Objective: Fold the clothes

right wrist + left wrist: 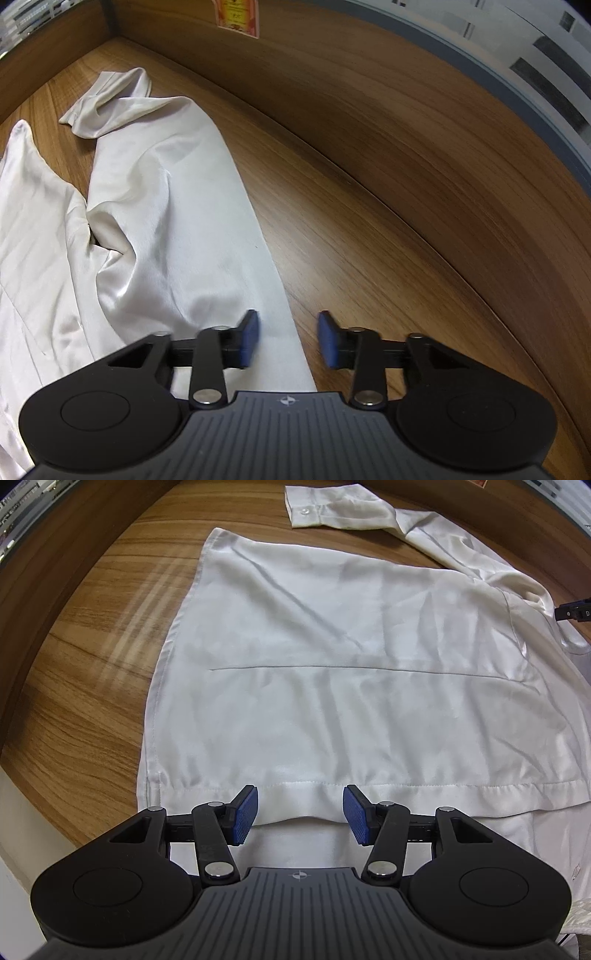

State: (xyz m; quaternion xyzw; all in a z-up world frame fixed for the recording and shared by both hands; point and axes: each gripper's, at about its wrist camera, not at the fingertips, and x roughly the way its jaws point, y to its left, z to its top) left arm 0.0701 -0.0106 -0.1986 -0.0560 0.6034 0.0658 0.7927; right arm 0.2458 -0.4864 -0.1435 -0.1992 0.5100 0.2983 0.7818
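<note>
A white satin shirt (332, 672) lies spread flat on the wooden table (74, 664), one cuffed sleeve (332, 509) folded across at the far end. My left gripper (300, 819) hangs over the shirt's near hem, open. The hem runs under the gap and its blue pads (245, 821) touch no cloth. In the right wrist view the other sleeve (166, 203) stretches away from me, rumpled near the shoulder. My right gripper (288, 339) straddles that sleeve's right edge. Its pads (249, 339) stand apart, cloth under the left one and bare table (369, 258) under the right.
A raised wooden panel (406, 110) curves along the table's far and right side, with a red and orange label (238, 16) on it. A small black part (572, 611) pokes in at the left wrist view's right edge. Bare wood lies left of the shirt.
</note>
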